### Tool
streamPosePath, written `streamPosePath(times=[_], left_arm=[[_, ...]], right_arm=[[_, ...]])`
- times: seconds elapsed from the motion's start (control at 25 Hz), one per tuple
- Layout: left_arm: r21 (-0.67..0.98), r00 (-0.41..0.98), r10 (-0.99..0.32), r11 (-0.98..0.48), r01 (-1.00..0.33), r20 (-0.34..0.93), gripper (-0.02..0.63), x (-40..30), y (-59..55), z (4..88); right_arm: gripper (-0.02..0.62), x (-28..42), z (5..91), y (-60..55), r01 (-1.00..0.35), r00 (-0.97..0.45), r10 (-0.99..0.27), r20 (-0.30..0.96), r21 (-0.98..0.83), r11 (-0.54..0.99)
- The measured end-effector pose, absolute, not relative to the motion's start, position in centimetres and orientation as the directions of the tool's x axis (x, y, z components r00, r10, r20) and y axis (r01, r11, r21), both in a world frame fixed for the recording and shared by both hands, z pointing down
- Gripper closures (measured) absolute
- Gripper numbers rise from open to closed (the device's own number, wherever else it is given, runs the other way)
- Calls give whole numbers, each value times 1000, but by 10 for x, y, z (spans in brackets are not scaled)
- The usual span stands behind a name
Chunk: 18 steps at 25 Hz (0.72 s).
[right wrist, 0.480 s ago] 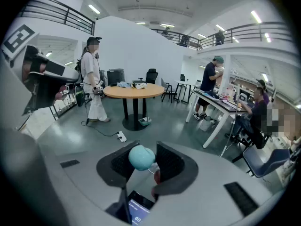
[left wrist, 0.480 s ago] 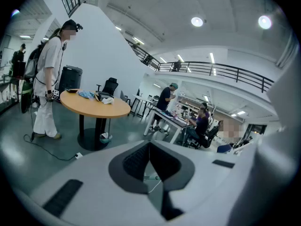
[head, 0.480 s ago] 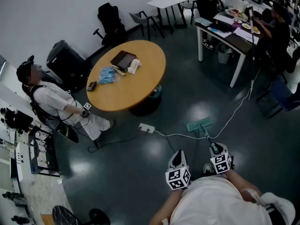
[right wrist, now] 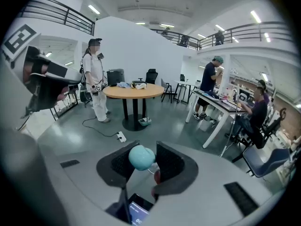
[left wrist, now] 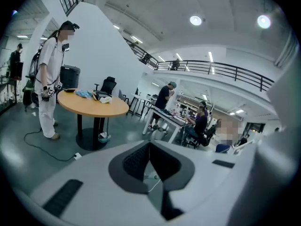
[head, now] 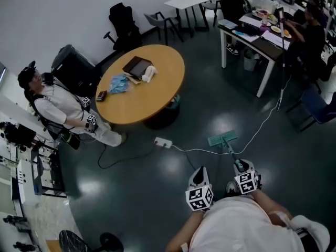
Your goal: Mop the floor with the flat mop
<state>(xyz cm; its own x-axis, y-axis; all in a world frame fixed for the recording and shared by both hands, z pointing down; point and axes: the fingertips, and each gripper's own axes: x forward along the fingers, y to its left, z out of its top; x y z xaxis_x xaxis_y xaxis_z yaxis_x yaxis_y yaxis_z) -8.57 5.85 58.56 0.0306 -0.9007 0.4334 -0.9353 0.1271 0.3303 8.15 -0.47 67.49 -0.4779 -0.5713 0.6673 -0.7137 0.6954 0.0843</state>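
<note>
The flat mop lies with its teal head (head: 221, 138) on the dark floor in front of me, and its handle (head: 231, 155) slants back to my right gripper (head: 242, 175). In the right gripper view, the handle's rounded teal end (right wrist: 141, 157) sits between the pads, with my right gripper (right wrist: 143, 163) shut on it. My left gripper (head: 199, 187) hangs beside it to the left, apart from the mop. In its own view my left gripper (left wrist: 150, 161) has its pads pressed together with nothing between them.
A white power strip (head: 163, 142) and its cable (head: 202, 151) lie on the floor just left of the mop head. Beyond stands a round wooden table (head: 157, 96). A person (head: 63, 113) stands to its left. White desks (head: 261, 45) with people and a blue chair (head: 318, 107) are at the right.
The person beside the round table has shifted and straightened up. The mop head has moved slightly up and left. Both grippers hold about the same place.
</note>
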Motion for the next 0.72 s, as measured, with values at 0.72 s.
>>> streamPosePath(times=[0.72], left_arm=[[331,43,-889,124,-936,456,597,-75,44,602]], right_arm=[[479,88,678,9,-714,-465,-585,664,109,692]])
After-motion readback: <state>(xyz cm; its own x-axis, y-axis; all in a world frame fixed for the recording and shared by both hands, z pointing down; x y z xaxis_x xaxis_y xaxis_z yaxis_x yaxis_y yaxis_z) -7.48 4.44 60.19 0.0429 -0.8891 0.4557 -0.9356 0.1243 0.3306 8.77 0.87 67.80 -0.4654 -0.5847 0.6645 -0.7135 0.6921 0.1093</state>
